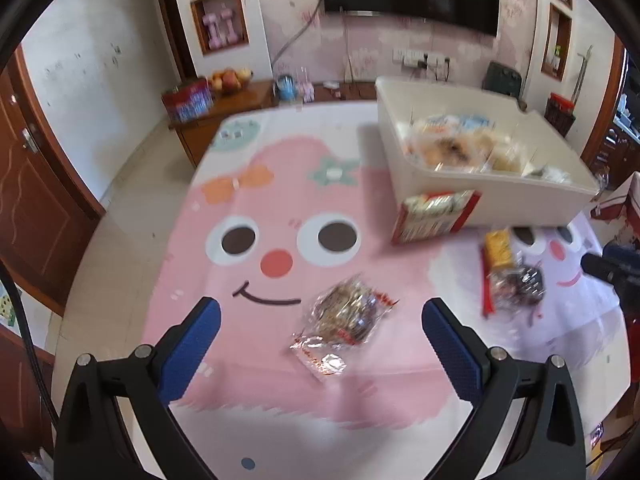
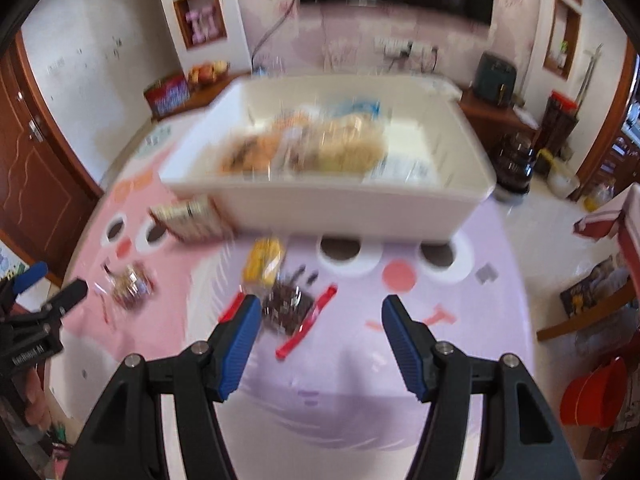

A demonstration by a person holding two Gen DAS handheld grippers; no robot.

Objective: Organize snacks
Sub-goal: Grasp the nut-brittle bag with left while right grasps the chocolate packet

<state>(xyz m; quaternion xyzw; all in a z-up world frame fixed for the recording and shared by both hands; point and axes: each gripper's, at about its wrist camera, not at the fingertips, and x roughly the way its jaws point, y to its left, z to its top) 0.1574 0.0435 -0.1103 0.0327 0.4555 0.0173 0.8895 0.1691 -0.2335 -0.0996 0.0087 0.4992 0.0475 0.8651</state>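
Note:
A clear-wrapped brown snack packet (image 1: pixel 344 320) lies on the pink cartoon tablecloth. My left gripper (image 1: pixel 322 312) hovers over it, open, blue pads wide on either side and not touching it. A dark snack packet with red edges (image 2: pixel 288 308) lies by a yellow packet (image 2: pixel 264 260). My right gripper (image 2: pixel 322 304) is open just above and in front of them, holding nothing. The white bin (image 2: pixel 340 216) behind holds several wrapped snacks. A red-and-white box (image 1: pixel 436 216) leans against its front wall. The right wrist view is blurred.
The bin (image 1: pixel 500 200) takes up the table's far right. My left gripper (image 2: pixel 56 280) shows at the left edge of the right wrist view. A wooden sideboard (image 1: pixel 240 104) with a fruit bowl stands behind the table. Bare tablecloth lies near both grippers.

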